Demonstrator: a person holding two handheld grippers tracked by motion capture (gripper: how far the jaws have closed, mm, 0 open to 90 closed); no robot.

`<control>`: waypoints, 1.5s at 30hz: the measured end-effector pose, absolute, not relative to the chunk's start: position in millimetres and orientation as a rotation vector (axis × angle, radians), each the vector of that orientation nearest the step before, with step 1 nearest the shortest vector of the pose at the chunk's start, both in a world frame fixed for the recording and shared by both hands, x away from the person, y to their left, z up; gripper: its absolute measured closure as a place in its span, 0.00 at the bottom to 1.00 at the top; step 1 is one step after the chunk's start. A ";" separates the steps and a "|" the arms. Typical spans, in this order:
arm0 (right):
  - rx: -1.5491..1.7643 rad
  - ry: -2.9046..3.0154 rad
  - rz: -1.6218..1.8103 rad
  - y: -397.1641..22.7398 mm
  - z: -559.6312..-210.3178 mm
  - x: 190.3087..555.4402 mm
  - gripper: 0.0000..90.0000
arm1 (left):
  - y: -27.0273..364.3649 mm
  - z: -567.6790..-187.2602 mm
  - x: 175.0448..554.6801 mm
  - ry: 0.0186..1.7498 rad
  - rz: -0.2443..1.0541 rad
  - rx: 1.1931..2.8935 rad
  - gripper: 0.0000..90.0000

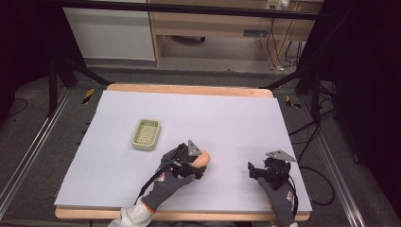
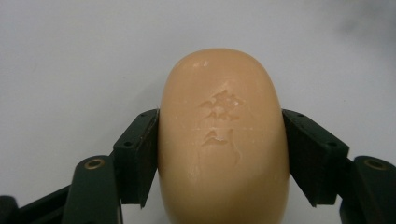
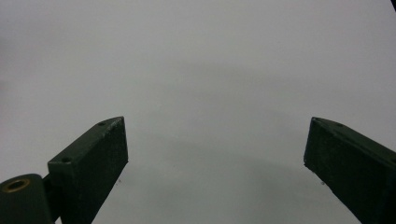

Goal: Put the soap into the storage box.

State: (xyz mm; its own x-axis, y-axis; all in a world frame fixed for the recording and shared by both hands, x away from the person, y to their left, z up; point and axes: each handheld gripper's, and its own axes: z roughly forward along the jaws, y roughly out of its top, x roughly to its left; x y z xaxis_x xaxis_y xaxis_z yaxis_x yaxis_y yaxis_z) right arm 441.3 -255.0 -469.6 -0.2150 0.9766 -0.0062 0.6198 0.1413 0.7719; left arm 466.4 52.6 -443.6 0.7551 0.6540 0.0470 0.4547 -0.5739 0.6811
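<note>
A peach-coloured oval bar of soap (image 2: 223, 140) with a stamped mark on its face sits between the two black jaws of my left gripper (image 2: 220, 156), which is shut on its sides. In the high view the soap (image 1: 204, 159) pokes out to the right of the left gripper (image 1: 198, 163), near the middle front of the white table top. A pale green soap dish (image 1: 146, 134) with a ribbed floor lies empty to the upper left of it. My right gripper (image 1: 253, 170) rests at the front right, and its jaws (image 3: 215, 149) stand wide open over bare white surface.
The white sheet (image 1: 227, 118) covers a wooden table whose front edge (image 1: 189, 216) runs just below both gloved hands. Cables trail off the right side onto the floor. Black frame legs stand at the far corners.
</note>
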 end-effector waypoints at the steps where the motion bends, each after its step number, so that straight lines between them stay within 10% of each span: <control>1: 1.524 1.902 0.891 -255.0 -469.5 441.2 0.07 | 55.3 -442.9 466.3 0.830 0.386 2.277 0.35; 45: 1.518 1.907 0.889 -255.5 -469.0 439.0 0.07 | 139.6 -419.2 472.1 1.007 0.446 2.113 0.35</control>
State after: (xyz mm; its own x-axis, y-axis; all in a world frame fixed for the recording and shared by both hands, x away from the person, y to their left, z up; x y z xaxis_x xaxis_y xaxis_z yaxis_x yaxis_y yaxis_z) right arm 439.0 -255.5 -469.0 -0.2193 0.9756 -0.0109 0.6186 0.1477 0.7717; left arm 472.1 139.6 -419.2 0.6312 0.7756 -0.0041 0.5180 -0.4177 0.7465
